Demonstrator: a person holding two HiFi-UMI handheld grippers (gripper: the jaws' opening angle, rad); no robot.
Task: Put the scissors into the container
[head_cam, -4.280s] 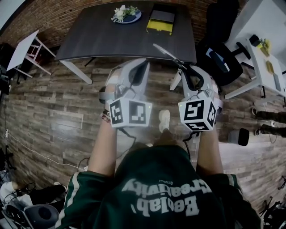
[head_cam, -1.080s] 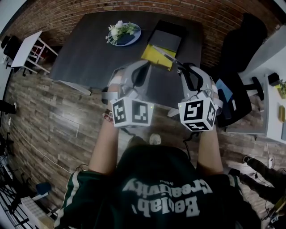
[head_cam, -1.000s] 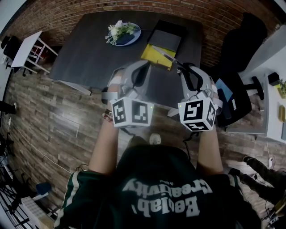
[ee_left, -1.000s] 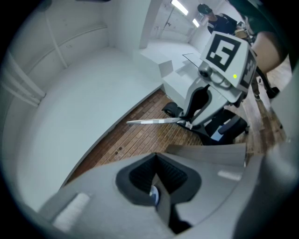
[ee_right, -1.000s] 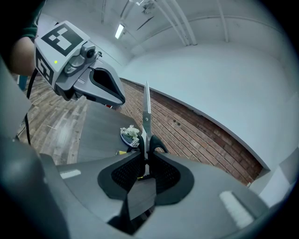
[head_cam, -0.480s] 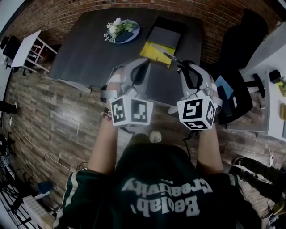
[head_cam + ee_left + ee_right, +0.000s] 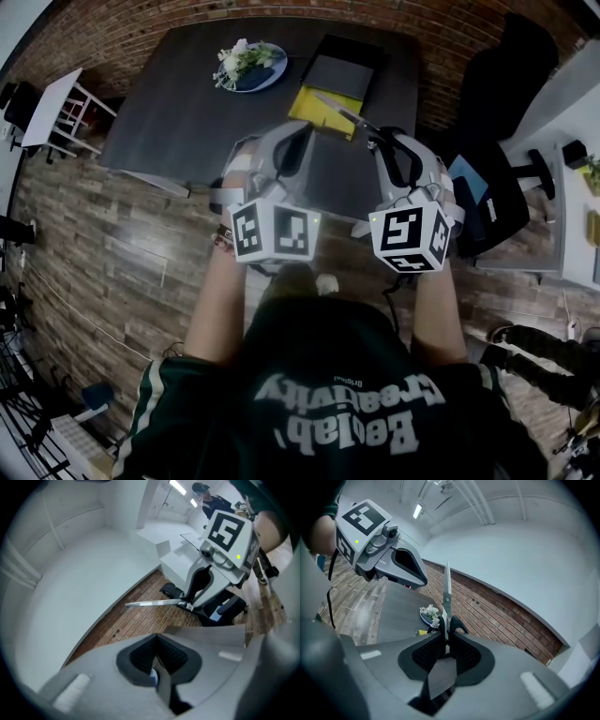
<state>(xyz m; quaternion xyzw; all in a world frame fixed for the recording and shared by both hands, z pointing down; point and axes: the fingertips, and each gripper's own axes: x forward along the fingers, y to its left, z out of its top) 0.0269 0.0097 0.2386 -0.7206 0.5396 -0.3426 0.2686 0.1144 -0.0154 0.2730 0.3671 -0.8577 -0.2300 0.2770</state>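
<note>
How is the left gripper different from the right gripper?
The right gripper holds the scissors, blades sticking out ahead; the left gripper holds nothing. The right gripper's jaws pinch the scissors' handle, while the left gripper's jaws are closed against each other. Both are grey and point toward the dark table.

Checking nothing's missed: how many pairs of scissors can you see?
1. The scissors are clamped in the right gripper, blades pointing toward the container on the dark table. Others could be hidden inside the container.
</note>
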